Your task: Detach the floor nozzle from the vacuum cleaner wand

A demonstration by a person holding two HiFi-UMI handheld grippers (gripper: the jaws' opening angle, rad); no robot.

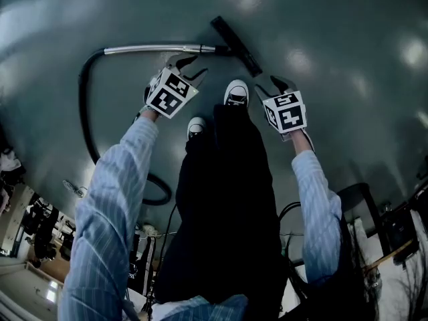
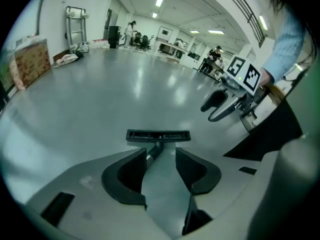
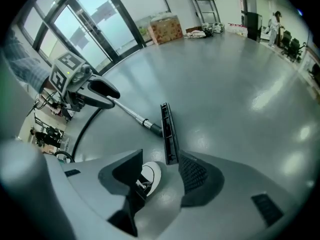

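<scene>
On the grey floor lies the black floor nozzle [image 1: 235, 44], joined to the chrome wand [image 1: 154, 48], which runs left into a black hose [image 1: 85, 112]. My left gripper [image 1: 189, 64] hovers open just above the wand near its joint with the nozzle. In the left gripper view the nozzle [image 2: 158, 135] sits beyond the open left gripper [image 2: 161, 164], with nothing gripped. My right gripper [image 1: 273, 84] hangs open to the right of the nozzle's near end. In the right gripper view the nozzle [image 3: 169, 131] and wand [image 3: 131, 115] lie ahead of the empty right gripper [image 3: 162, 171].
The person's white-toed shoes [image 1: 235, 92] stand between the grippers, one shoe [image 3: 148, 176] showing below the right jaws. A dark stool [image 1: 358, 196] is at the right. A cardboard box [image 2: 31, 61] and a trolley [image 2: 75, 21] stand far off by the wall.
</scene>
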